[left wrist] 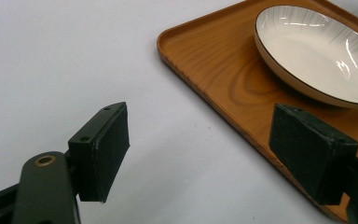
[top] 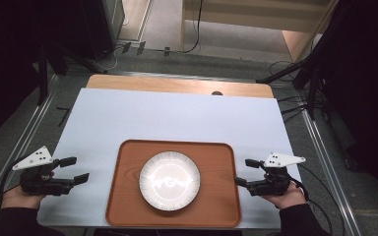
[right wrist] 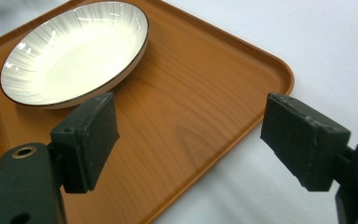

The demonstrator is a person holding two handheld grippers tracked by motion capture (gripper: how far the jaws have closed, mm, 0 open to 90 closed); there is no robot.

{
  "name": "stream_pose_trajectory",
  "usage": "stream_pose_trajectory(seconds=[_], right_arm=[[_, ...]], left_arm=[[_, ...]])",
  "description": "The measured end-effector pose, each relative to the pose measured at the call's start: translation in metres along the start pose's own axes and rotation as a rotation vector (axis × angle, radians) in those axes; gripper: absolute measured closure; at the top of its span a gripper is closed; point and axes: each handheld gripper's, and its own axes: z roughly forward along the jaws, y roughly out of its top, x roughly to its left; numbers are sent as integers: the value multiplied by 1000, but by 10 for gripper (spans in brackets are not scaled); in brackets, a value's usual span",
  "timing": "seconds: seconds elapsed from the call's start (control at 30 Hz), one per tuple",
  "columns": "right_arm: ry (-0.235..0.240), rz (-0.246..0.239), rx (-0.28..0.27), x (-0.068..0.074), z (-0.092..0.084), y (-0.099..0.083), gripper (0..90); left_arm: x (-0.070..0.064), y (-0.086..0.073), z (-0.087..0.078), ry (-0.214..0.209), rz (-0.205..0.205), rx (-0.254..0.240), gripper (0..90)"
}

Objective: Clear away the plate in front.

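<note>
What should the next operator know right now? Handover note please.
Left tongs: open, holding nothing, just left of the wooden tray.
Right tongs: open, holding nothing, at the tray's right edge.
White plate: sits centred on the tray, which lies on the white table cover.
Done: nothing gripped yet.
Left: probably close both tongs on the tray's side rims and lift it level with the plate.

It looked like a recording lab: a table [top: 177,84] under a white sheet [top: 177,120], dark stands [top: 315,73] and loose cables [top: 197,29] on grey carpet [top: 167,24].
</note>
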Motion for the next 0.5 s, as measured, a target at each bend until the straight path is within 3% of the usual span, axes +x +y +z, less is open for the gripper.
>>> stream_pose_trajectory(seconds=[0.5], right_arm=[[3,-1,4,0,0,0,192]], left_arm=[[0,0,0,1,1,6,204]])
